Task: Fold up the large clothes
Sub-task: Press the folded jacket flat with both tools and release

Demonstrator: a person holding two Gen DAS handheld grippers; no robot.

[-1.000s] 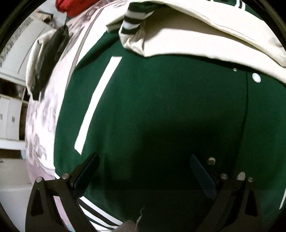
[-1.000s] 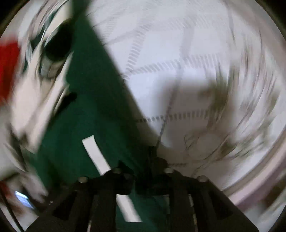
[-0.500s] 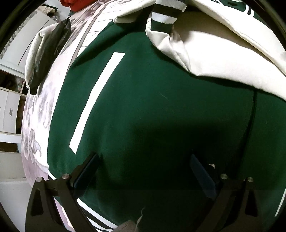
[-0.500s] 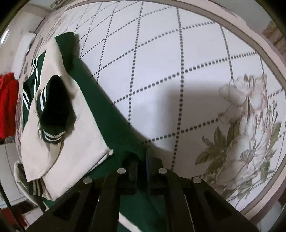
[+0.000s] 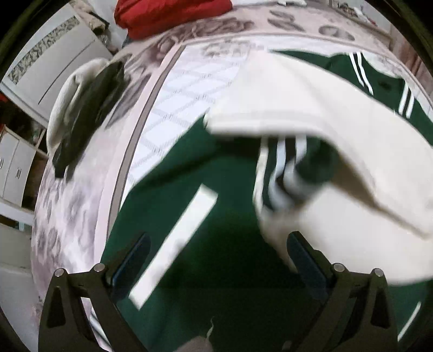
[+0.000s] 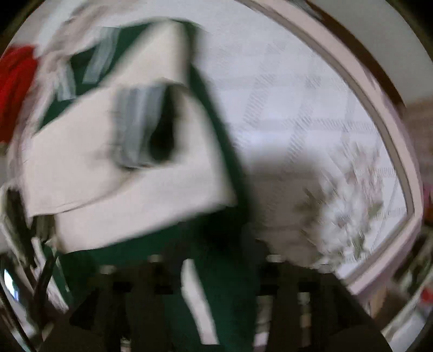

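A dark green jacket (image 5: 230, 243) with cream sleeves (image 5: 338, 130) and striped cuffs (image 5: 278, 173) lies on a quilted bedspread (image 5: 189, 78). My left gripper (image 5: 216, 251) is open and empty just above the green body, beside a white stripe (image 5: 176, 243). In the right wrist view the picture is badly blurred: the jacket (image 6: 222, 260) with a folded cream sleeve (image 6: 108, 173) fills the left and middle. My right gripper (image 6: 213, 276) sits low at the green fabric; its fingers are smeared, so its state is unclear.
A red garment (image 5: 167, 13) lies at the far edge of the bed. A dark item on a pale cloth (image 5: 86, 108) lies at the left edge. White cabinets (image 5: 43, 65) stand beyond. The floral bedspread border (image 6: 351, 203) runs at the right.
My left gripper has pulled back and tilted up, so more of the bed and the sleeves show. The right view swung and blurred; the cream sleeve now looms larger.
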